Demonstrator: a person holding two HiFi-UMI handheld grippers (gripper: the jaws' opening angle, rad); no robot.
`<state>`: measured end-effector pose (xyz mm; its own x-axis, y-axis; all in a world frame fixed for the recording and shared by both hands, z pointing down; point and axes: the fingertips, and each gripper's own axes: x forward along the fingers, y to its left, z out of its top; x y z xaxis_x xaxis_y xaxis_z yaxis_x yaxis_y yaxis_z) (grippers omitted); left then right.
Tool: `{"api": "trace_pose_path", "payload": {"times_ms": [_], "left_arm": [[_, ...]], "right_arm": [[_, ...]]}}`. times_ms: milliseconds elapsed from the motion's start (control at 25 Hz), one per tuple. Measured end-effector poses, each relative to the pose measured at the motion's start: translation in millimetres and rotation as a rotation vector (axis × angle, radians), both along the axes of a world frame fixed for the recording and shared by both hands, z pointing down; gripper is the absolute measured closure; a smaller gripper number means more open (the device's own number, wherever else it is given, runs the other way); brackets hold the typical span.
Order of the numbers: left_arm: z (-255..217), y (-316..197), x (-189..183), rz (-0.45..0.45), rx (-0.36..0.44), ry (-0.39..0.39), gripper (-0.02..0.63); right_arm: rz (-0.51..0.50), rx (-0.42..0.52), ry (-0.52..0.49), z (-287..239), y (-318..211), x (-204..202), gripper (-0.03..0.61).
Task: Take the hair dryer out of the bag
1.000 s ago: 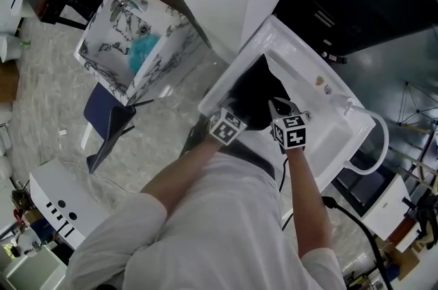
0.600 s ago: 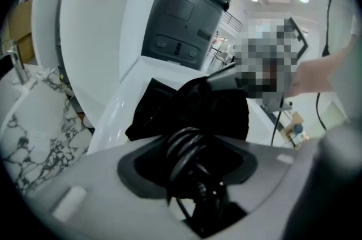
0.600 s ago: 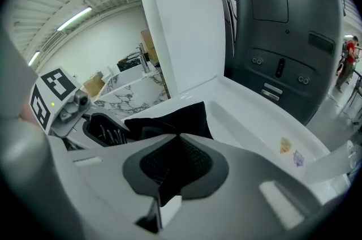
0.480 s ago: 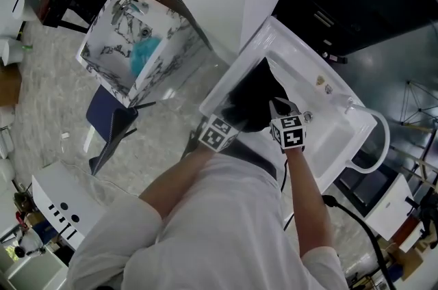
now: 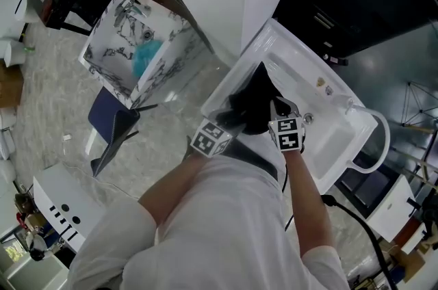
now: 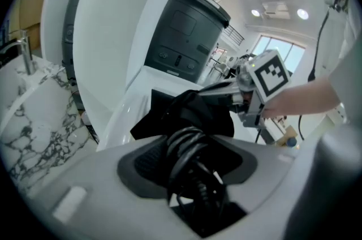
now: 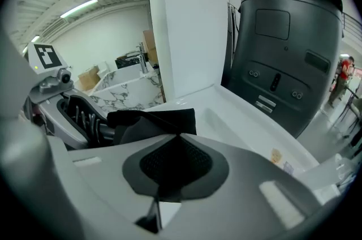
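A soft black fabric bag (image 5: 252, 98) lies slumped in the white moulded washbasin (image 5: 327, 139), its mouth towards the person. A bundle of coiled black cord (image 6: 189, 149) sticks out of it; the hair dryer's body cannot be made out. The left hand-held gripper (image 5: 224, 122) is clamped on that cord at the bag's near left edge. The right hand-held gripper (image 5: 279, 108) has its jaws pinched together on the bag's cloth. Both forearms reach forward and slope downward, with the marker cubes uppermost.

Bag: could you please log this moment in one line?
left gripper: grips cord | right gripper: pinches bag | bag: at sink
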<state>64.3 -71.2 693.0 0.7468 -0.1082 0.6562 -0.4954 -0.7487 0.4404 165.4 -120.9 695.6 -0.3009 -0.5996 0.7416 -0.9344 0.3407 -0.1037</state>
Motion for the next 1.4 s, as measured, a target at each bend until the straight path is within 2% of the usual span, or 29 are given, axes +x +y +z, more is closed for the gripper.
{"api": "trace_pose_path", "payload": {"times_ms": [80,200,320,440,520,600,680,880,1040,1120,1280,1400], "left_arm": [[-4.2,-1.0,-1.6,-0.027,-0.019,0.021,0.388],[-8.4,-2.0,-5.8,-0.048,-0.035,0.038,0.388],[-13.2,-4.5,-10.3,-0.069,-0.05,0.062,0.388],[-19.2,-7.3,-15.2,-0.093,-0.063,0.093,0.388],[-24.1,-7.7,-17.4,-0.093,-0.062,0.115,0.388],[-29.3,-6.6,-18.1,-0.086,-0.056,0.132,0.388],[-34.6,-5.2,-17.7,-0.08,-0.056,0.143,0.388],[-47.7,-1.7,-17.8,-0.071,-0.077,0.169,0.388],[-56.1,-0.2,-21.1,-0.078,-0.089,0.187,0.387],[-58.7,0.1,-21.9,-0.071,-0.09,0.19,0.387],[-61.7,0.1,-22.6,-0.059,-0.088,0.192,0.387],[-62.9,0.6,-21.4,-0.065,-0.093,0.198,0.387]], "right_arm": [[-0.025,-0.011,-0.105,-5.9,1.3,-10.8,0.545],[-0.044,-0.04,-0.359,-28.5,8.2,-23.9,0.427],[-0.041,-0.043,-0.567,-55.4,16.5,-21.0,0.395],[-0.004,-0.018,-0.691,-76.0,21.8,-3.9,0.376],[0.1,-0.006,-0.709,-73.3,21.4,18.7,0.387],[0.219,-0.029,-0.669,-53.7,22.9,42.2,0.403],[0.276,-0.066,-0.653,-35.0,26.9,52.0,0.394],[0.143,-0.082,-0.645,-29.2,33.8,29.0,0.318],[0.145,-0.107,-0.771,-33.3,33.8,21.6,0.275],[0.127,-0.118,-0.816,-36.6,35.5,17.8,0.277],[0.087,-0.115,-0.869,-45.4,37.8,10.5,0.354],[0.077,-0.09,-0.871,-51.3,38.6,8.9,0.466]]}}
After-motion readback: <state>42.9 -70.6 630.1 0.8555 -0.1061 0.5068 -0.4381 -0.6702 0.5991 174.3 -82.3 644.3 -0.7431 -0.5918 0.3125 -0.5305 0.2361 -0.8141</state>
